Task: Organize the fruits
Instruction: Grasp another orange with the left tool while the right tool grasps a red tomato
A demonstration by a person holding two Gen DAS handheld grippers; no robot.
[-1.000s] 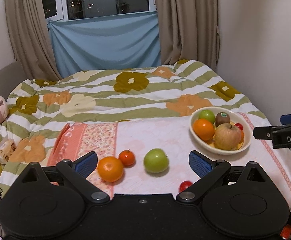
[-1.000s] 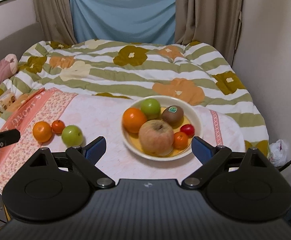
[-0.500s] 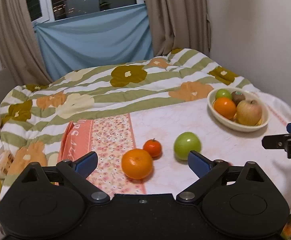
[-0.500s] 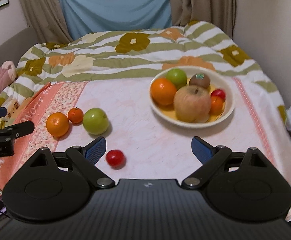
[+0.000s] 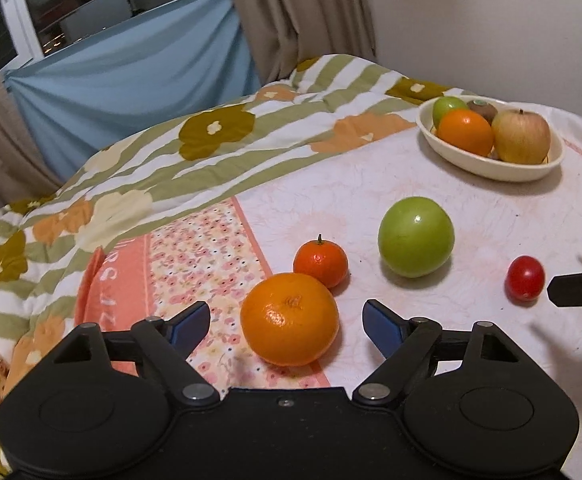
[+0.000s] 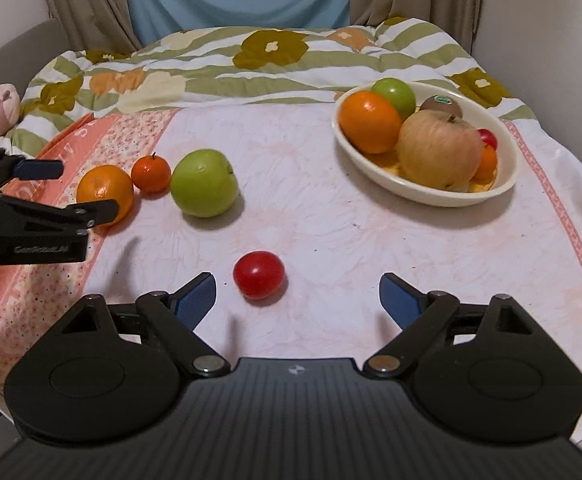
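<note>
A large orange [image 5: 290,319] lies on the cloth between the fingers of my left gripper [image 5: 287,325], whose jaws are closing with a gap still on each side of the fruit. Behind it sit a small mandarin [image 5: 320,263] and a green apple [image 5: 415,236]. A red cherry tomato [image 6: 259,274] lies just ahead of my right gripper [image 6: 297,300], nearer its left finger; that gripper is open with nothing held. A cream bowl [image 6: 431,194] at the right back holds an orange, a green apple, a kiwi, a big apple and small fruits.
The fruit lies on a pink and white cloth [image 6: 331,232] over a table, with a floral striped quilt [image 6: 211,64] on the bed behind. A wall runs along the right and curtains [image 5: 299,16] hang at the back. The table's front edge is close below both grippers.
Both grippers have come down and closer to the loose fruit. The left one now has the large orange between its fingers, which stand narrower. The tomato has come into view near the right gripper.
</note>
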